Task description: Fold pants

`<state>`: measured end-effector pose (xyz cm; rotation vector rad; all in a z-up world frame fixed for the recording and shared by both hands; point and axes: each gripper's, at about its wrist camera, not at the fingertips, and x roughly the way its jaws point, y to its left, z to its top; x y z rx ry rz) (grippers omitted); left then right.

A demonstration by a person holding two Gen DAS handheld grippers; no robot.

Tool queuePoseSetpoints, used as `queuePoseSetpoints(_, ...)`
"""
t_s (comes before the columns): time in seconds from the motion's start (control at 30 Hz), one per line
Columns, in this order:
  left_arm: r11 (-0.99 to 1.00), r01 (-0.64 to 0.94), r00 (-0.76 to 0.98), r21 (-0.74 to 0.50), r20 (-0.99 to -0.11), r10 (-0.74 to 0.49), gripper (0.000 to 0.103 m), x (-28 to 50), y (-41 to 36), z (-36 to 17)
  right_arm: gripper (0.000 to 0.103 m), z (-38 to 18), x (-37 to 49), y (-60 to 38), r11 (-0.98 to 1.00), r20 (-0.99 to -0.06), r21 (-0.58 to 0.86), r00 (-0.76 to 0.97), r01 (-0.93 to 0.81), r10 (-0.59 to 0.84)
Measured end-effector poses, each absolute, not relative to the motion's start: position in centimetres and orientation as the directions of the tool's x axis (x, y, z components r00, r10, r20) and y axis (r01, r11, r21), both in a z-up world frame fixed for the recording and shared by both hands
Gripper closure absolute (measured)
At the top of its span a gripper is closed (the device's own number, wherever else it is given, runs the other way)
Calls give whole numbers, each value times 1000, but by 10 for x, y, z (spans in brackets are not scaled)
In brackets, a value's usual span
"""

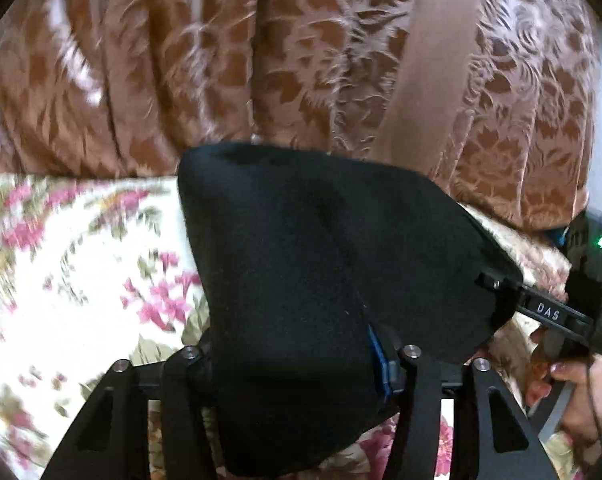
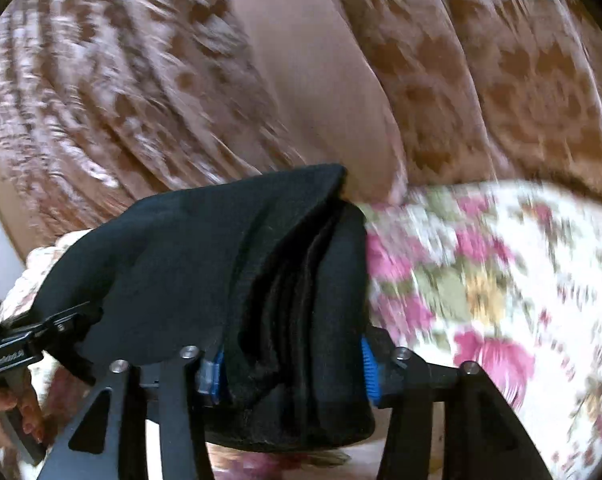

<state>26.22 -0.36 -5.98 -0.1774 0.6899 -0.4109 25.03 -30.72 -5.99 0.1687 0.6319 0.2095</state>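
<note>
Two grippers, left gripper (image 1: 297, 364) and right gripper (image 2: 289, 368), each clamp an end of folded black pants (image 1: 321, 264) above a floral bedspread (image 1: 81, 272), before patterned brown curtains (image 1: 221, 60).

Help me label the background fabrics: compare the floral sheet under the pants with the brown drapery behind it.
The floral sheet is cream with pink flowers; the brown drapery is rust brown with a pale leafy pattern. The sheet lies roughly flat beneath the black pants; the drapery rises behind in long folds. Both are patterned cloth, blurred here.
</note>
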Motion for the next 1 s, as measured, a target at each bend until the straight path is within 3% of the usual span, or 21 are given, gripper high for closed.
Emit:
queuePoseSetpoints(0.1, 897, 295, 692, -330, -573, -439, 39, 264, 4, -65, 32, -69, 252, -323, 952, -571, 289, 781, -98, 254)
queuePoseSetpoints(0.2, 920, 292, 718, -263, -575, -392, 38, 259, -4, -63, 30, -72, 254, -319, 963, -590, 258, 776, -81, 223)
queuePoseSetpoints(0.3, 937, 260, 739, -235, -576, -349, 30, 252, -7, -60, 27, -71, 250, -314, 974, -587, 217, 789, -66, 184)
queuePoseSetpoints(0.47, 962, 187, 785, -197, -558, -267, 5, 228, -9, -51, 19, -68, 245, -311, 987, -572, 158, 811, -35, 120)
queuePoseSetpoints(0.7, 979, 188, 836, -83, -510, -204, 1, 178, -29, -38, 18, -53, 208, -303, 997, -519, 80, 854, 11, 32)
queuePoseSetpoints(1.0, 995, 82, 874, -64, -475, -103, 1, 131, -27, -31, 17, -42, 144, -270, 1000, -489, -3, 872, -18, 14)
